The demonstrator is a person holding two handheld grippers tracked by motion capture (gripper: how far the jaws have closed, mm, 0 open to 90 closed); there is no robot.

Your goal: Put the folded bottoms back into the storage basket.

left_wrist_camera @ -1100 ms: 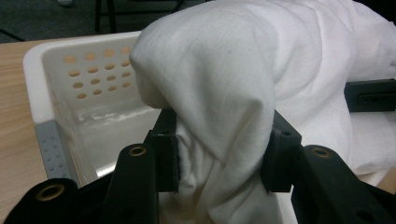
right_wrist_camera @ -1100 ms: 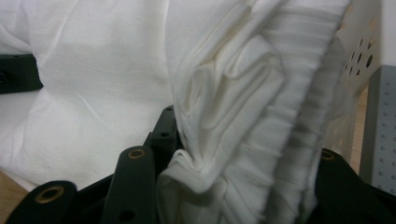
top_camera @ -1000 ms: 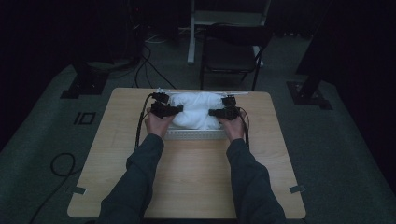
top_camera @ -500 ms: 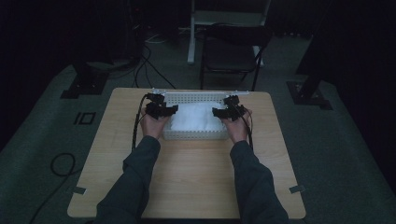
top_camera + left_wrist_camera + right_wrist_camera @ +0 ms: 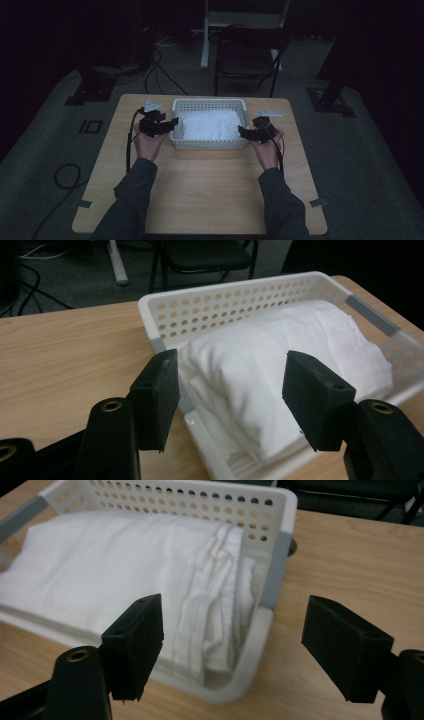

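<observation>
Flanking the basket — both grippers spread, empty.

White basket with round-hole perforated walls, grey corner strips. White cloth inside. Counter light wood grain. Left gripper and right gripper both black. Dark grey sleeves. Floor grey, black chair behind.

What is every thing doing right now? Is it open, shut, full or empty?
Left gripper: open, holding nothing, at the basket's end.
Right gripper: open, holding nothing, at the basket's other end.
Basket: upright on the table, filled.
White cloth: folded, lying inside the basket.
Chair: empty, behind the table.
</observation>
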